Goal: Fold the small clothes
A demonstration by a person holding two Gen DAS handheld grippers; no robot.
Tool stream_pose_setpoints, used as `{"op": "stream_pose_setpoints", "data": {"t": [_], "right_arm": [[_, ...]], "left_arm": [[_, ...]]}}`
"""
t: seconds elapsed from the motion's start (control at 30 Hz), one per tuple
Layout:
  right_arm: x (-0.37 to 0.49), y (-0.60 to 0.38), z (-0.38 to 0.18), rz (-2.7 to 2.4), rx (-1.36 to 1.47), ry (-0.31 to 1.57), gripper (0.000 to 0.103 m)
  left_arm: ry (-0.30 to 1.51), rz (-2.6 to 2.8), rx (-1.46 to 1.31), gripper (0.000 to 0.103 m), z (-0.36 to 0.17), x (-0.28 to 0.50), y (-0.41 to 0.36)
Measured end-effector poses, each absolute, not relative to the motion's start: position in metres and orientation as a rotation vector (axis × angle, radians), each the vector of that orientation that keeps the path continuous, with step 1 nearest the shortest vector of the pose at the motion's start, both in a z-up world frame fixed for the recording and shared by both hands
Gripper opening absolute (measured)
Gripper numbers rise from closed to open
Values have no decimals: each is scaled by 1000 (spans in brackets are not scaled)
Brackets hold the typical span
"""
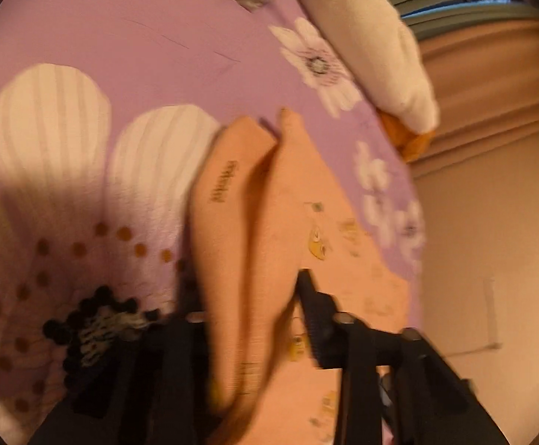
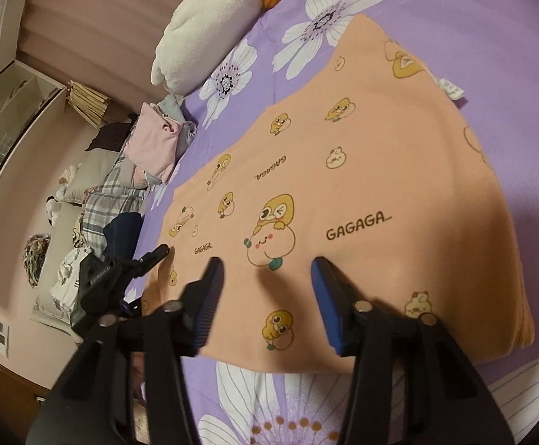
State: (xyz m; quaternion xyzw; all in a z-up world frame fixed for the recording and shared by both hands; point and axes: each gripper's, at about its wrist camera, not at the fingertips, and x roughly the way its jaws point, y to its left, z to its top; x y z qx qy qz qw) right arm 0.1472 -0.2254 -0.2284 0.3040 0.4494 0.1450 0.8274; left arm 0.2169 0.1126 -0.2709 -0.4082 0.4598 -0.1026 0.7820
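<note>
Left wrist view, badly blurred: the left gripper [image 1: 249, 296] has a raised fold of the peach garment [image 1: 288, 193] between its black fingers [image 1: 314, 307]. The cloth bunches up through the gap, so the jaws look clamped on it, though the smear makes pad contact hard to confirm. Beyond the fold, the garment lies on the purple flowered bedsheet [image 1: 121, 37], with small yellow cartoon prints on its flat part. A cream plush pillow [image 1: 362, 37] rests at the bed's far edge, and folded curtains [image 1: 492, 74] hang behind it.

Right wrist view, sharp: the peach garment [image 2: 343, 155] is spread flat across the bedsheet [image 2: 492, 18], printed with chick figures and the word GAGAGA. The right gripper [image 2: 265, 282] hovers over its near hem with the blue-padded fingers [image 2: 328, 296] apart; nothing is pinched between them, only flat cloth beneath. At the garment's left edge the left gripper [image 2: 154, 256] meets the cloth. Past it, a pile of folded clothes [image 2: 154, 141] sits near the bed's edge, and the cream pillow [image 2: 210, 18] lies further up.
</note>
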Motion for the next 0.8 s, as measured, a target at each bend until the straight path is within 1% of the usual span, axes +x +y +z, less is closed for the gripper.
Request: {"op": "stream_pose_setpoints", "data": {"t": [0.03,0.07,0.17,0.27,0.37,0.5,0.57,0.63,0.67,0.7,0.73,0.77,0.8], "right_arm": [[148,-224,-231,275,599,974,4],[150,-224,-235,240,571,996,0],[152,-237,-243,258,679,1006,0],[153,-248,-250,274,769,1013,0],[154,-252,-252,292,789,1019,0],[149,-246,-248,290,756,1016,0],[148,-249,-251,295,791,1019,0],[148,-256,-255,312,855,1028,0],[148,-259,-256,318,878,1031,0],[147,-262,-258,323,909,1031,0],[146,-264,-259,324,925,1030,0],[144,-265,-259,326,933,1027,0],[143,-265,-258,328,931,1026,0]], "left_arm": [[995,-206,-832,27,-267,217,108],[997,-198,-795,25,-265,217,105],[1000,-168,-701,20,-256,215,93],[1017,-230,-661,20,-247,214,81],[1006,-289,-720,20,-239,215,79],[917,-384,-780,20,-218,223,66],[943,-404,-703,20,-211,229,39],[1013,-428,-548,21,-211,234,-1],[1040,-429,-498,23,-213,234,-15],[1067,-433,-457,33,-216,234,-30],[1103,-470,-421,39,-220,233,-49],[1126,-508,-412,48,-222,231,-59],[1142,-545,-410,53,-222,228,-68]]}}
